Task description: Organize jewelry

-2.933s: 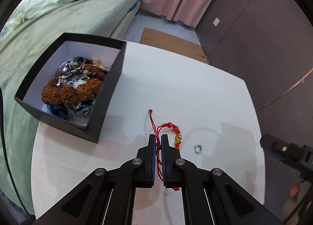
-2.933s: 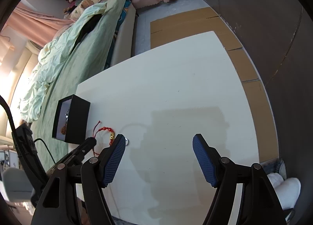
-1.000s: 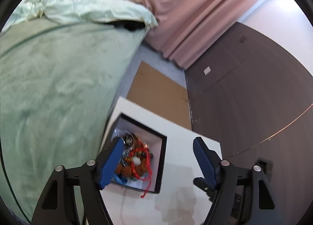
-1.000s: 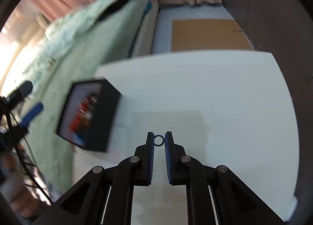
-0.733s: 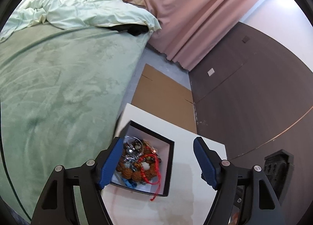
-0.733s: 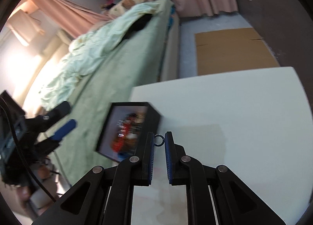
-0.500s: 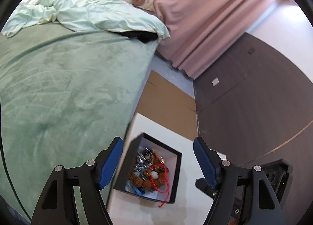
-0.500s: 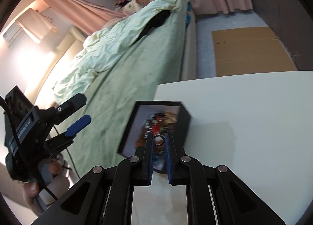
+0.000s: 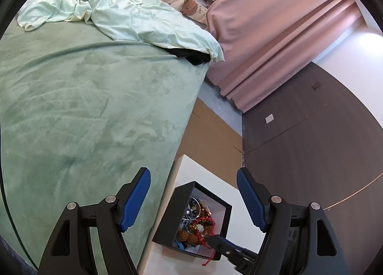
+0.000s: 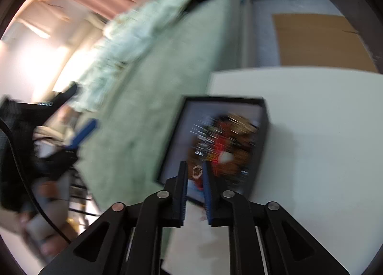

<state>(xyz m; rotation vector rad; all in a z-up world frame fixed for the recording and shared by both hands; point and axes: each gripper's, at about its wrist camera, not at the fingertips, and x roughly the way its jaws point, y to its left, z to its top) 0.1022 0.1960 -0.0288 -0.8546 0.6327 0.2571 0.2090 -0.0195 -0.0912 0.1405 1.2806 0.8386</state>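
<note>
White table (image 10: 323,131): right gripper (image 10: 194,171) pinching ring (image 10: 197,171) over box (image 10: 259,145).

The left tongs (image 9: 193,199) are held high and angled downward, their blue-padded fingers (image 9: 136,199) spread wide with nothing between them. The right tongs (image 10: 194,172) point forward and down, their fingers drawn close together, pinching a small ring (image 10: 197,171) at the tips. From the left wrist view, the right tongs' tip shows low in the frame.
</note>
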